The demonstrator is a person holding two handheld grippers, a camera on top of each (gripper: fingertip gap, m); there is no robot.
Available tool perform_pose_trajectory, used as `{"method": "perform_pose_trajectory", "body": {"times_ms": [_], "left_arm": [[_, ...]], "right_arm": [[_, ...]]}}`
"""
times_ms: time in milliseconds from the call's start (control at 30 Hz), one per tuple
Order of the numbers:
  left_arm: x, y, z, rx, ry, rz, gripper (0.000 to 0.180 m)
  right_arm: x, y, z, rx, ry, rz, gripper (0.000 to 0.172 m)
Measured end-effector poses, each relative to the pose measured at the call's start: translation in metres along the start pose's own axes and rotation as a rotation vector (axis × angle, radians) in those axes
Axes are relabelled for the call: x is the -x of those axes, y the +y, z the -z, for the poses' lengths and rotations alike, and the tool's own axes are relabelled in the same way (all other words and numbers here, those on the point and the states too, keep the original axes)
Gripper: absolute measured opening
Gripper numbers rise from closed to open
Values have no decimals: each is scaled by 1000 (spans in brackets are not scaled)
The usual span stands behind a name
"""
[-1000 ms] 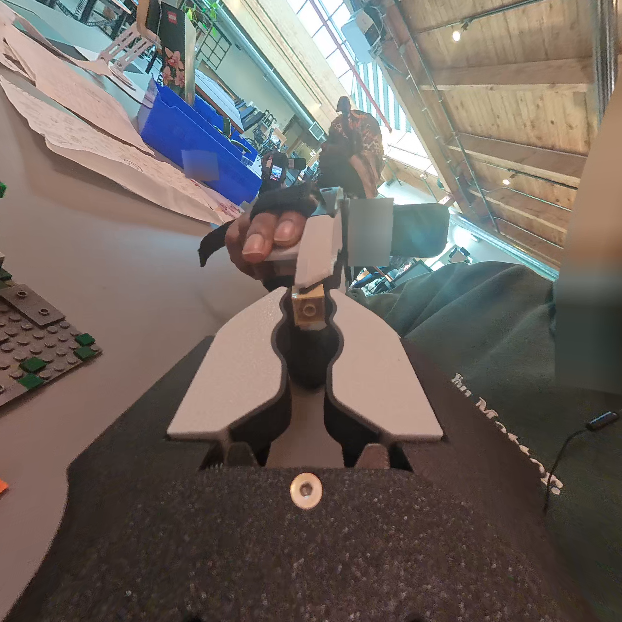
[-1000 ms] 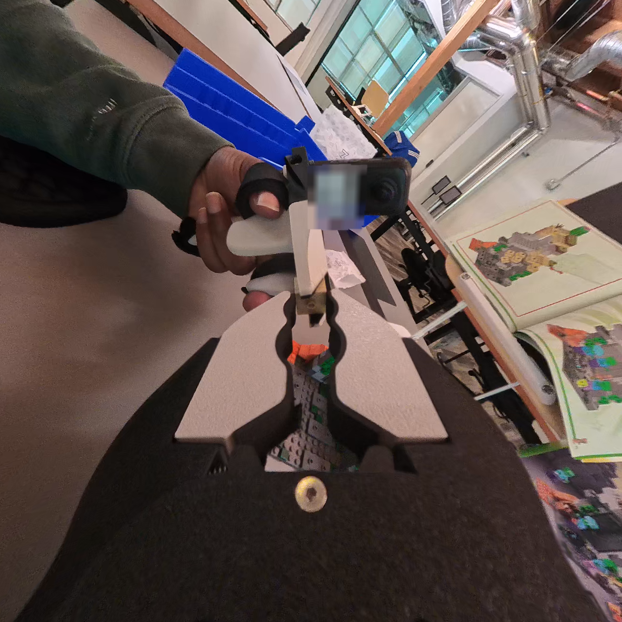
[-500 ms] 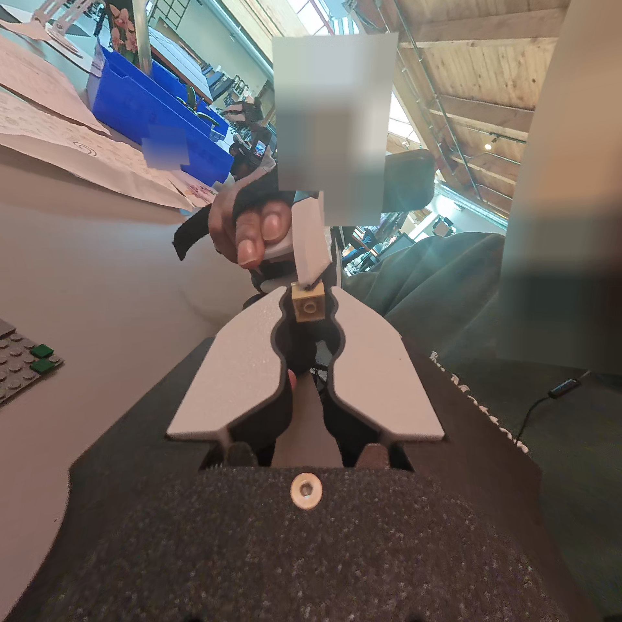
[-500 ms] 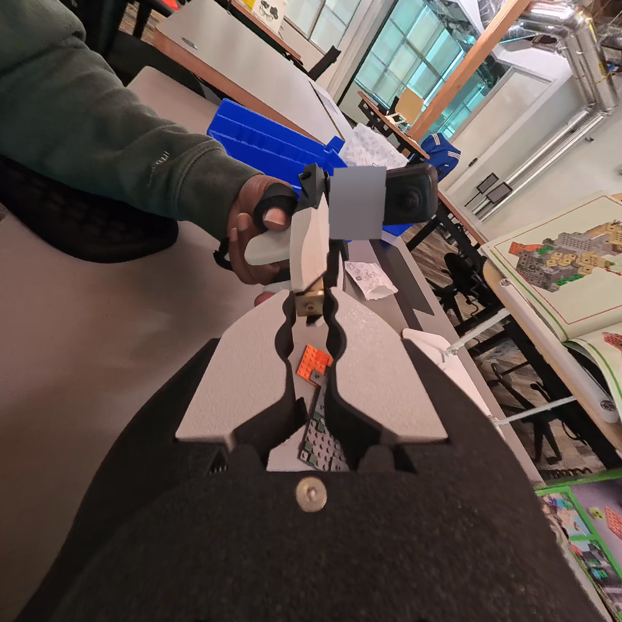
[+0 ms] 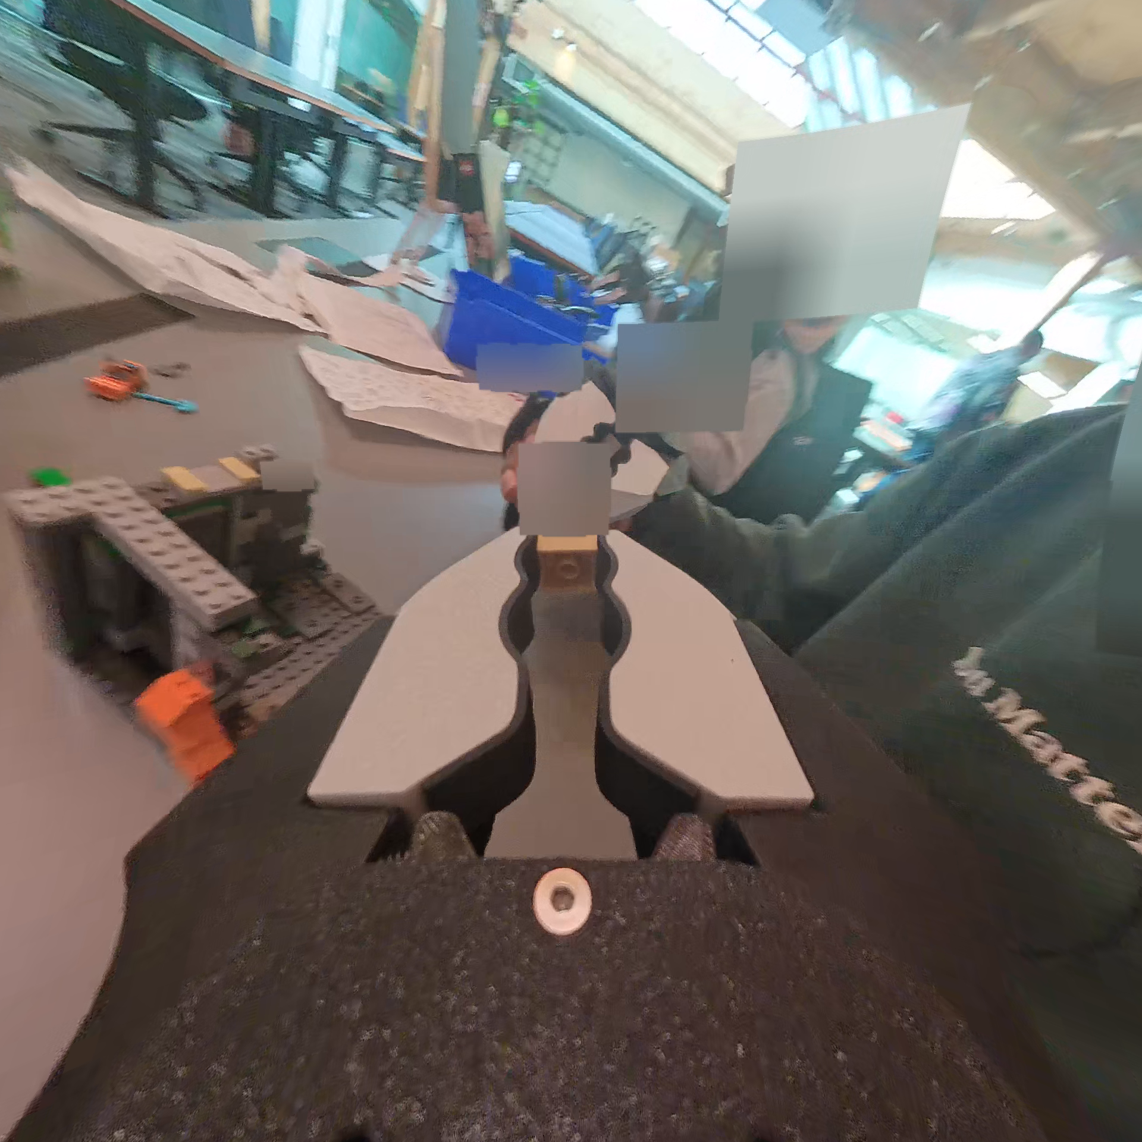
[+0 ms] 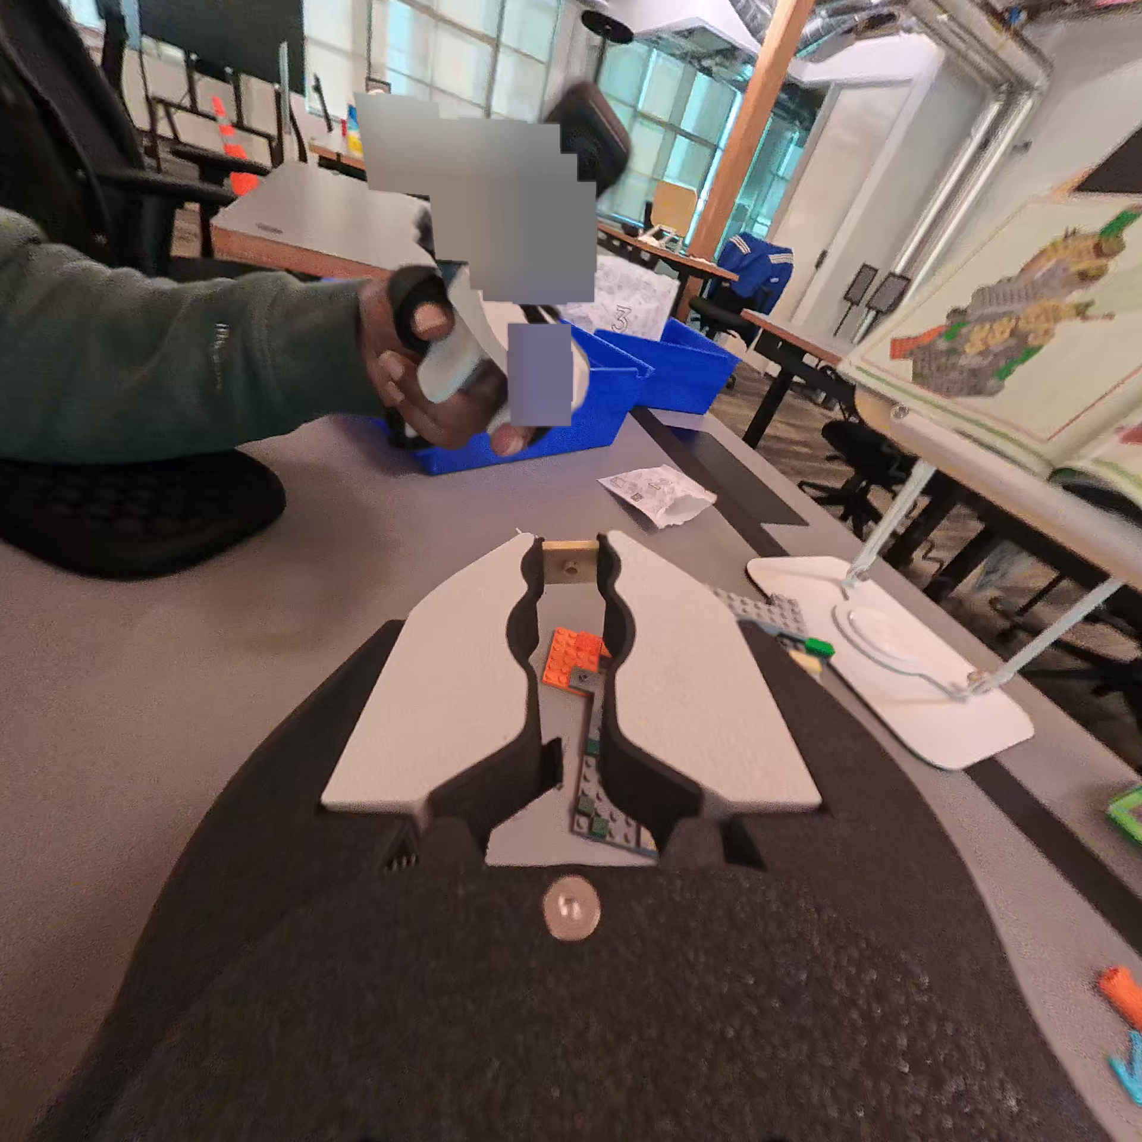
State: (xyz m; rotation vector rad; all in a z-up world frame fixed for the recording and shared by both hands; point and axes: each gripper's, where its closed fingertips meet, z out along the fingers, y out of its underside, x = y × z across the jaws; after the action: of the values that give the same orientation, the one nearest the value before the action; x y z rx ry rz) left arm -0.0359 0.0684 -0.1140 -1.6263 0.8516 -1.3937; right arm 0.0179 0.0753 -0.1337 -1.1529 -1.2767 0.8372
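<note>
While I hold both tongs up over the grey table (image 6: 371, 587), each one is pinching a small tan brick. My left gripper (image 5: 566, 565) has its tips closed down to a narrow gap, the tan brick (image 5: 566, 565) wedged right between the fingertips, stud hole facing me, both pads against its sides. Off to its left sits a grey brick build (image 5: 167, 556) with an orange piece (image 5: 182, 720) at its near corner, blurred; crumpled paper sheets (image 5: 371, 346) and a blue bin (image 5: 513, 315) lie beyond. My right gripper (image 6: 570, 562) is just as narrowly set, clamped on a second tan brick (image 6: 570, 562), small stud toward me. Below it on the table, seen between the fingers, an orange plate (image 6: 575, 658) and a grey studded plate (image 6: 602, 816). A white stand base (image 6: 890, 667) is to the right, an open instruction book (image 6: 1001, 321) above it. My other hand (image 6: 420, 371) hovers ahead, well apart, in front of a blue bin (image 6: 618, 383).
</note>
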Motion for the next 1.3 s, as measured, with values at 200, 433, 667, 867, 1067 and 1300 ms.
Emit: {"method": "perform_pose_trajectory", "body": {"times_ms": [200,433,667,867,1067,1300], "left_arm": [[8,-26,50,-12,-407,-222,17],[52,5,212,221,-1020,-170,18],[66,92,273,463,-1111,24,20],[62,104,259,493,-1071,-54,39],[42,86,241,428,-1046,-161,34],[-2,63,141,360,-890,-590,34]], "right_arm": [[-4,24,-14,36,10,-128,16],[-6,38,-21,89,28,-156,16],[-3,48,-25,135,24,-145,16],[0,55,-29,156,18,-145,16],[5,49,-31,129,3,-158,16],[37,8,-46,-65,-197,-458,16]]}}
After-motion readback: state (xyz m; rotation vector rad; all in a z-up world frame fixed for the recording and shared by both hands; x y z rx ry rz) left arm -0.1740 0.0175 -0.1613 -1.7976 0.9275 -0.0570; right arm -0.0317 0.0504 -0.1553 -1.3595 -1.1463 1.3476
